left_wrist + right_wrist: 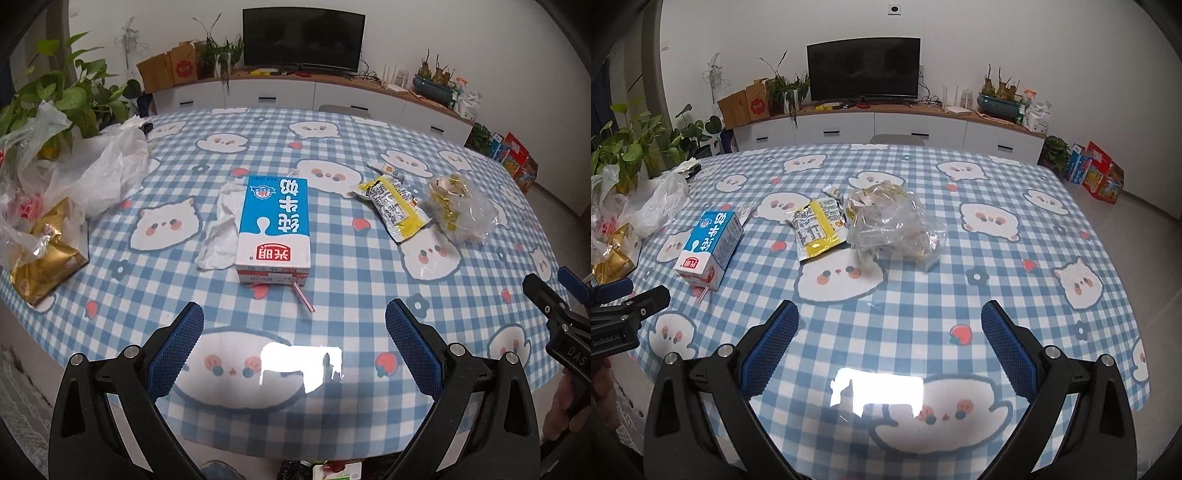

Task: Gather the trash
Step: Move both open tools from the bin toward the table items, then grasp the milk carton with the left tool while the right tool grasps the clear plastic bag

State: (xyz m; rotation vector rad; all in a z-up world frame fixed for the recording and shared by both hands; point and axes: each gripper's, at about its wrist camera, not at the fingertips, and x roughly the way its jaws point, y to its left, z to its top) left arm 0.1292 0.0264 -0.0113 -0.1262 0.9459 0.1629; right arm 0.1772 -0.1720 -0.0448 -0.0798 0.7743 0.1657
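Left wrist view: my left gripper (294, 332) hangs over the near edge of the counter (369, 280), fingers wide apart and holding nothing, lined up on the milk carton (273, 221) at 12 o'clock. I judge this a staging pose before a first pick. The carton lies flat on a broad face, its long axis running straight away from me, 6 to 12 o'clock; its near end carries a pink straw (304, 299) pointing toward 5 o'clock. A crumpled tissue (221, 229) touches the carton at its 9 o'clock side. The yellow wrapper (395, 206) and the clear bag of scraps (461, 206) lie at 2 o'clock, just beside each other. A white plastic bag (103, 177) at 10 o'clock is, in my judgement, the likely collection point. My right gripper (890, 328) is likewise spread and empty, with the clear bag of scraps at its 12 o'clock.
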